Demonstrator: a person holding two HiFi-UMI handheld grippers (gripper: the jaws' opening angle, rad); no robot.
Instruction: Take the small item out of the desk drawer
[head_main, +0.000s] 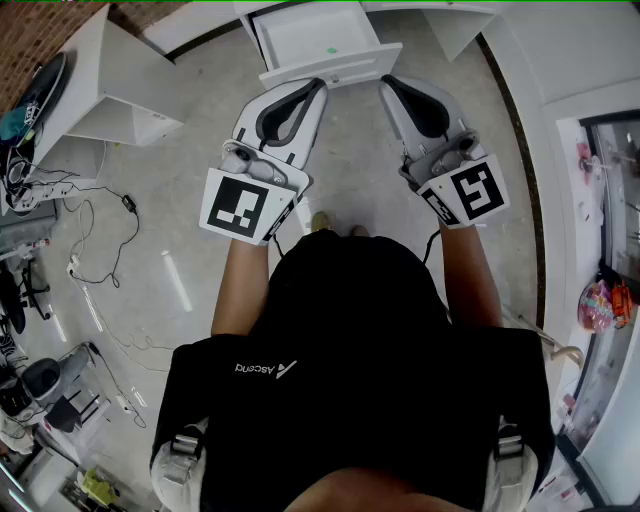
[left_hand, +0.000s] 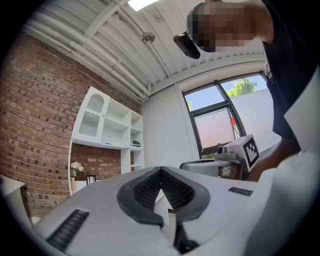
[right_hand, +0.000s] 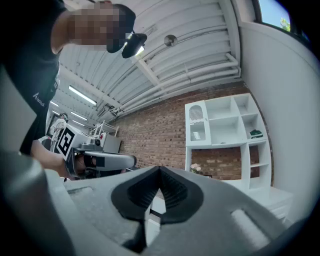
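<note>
My left gripper (head_main: 315, 90) and right gripper (head_main: 392, 86) were shut, empty, so I needed one open over the green item (head_main: 333, 49).

Open drawer (head_main: 318, 40) ahead at centre, small item (head_main: 333, 50) inside it, left tongs (head_main: 318, 88) and right tongs (head_main: 388, 85) side by side just before its front, shelf unit (head_main: 110, 90) to the left, cables (head_main: 100, 215) on the floor (head_main: 200, 240) far left

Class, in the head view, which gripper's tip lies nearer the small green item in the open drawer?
The left gripper: its tip is almost straight below the green item; the right gripper sits off to the side.
</note>
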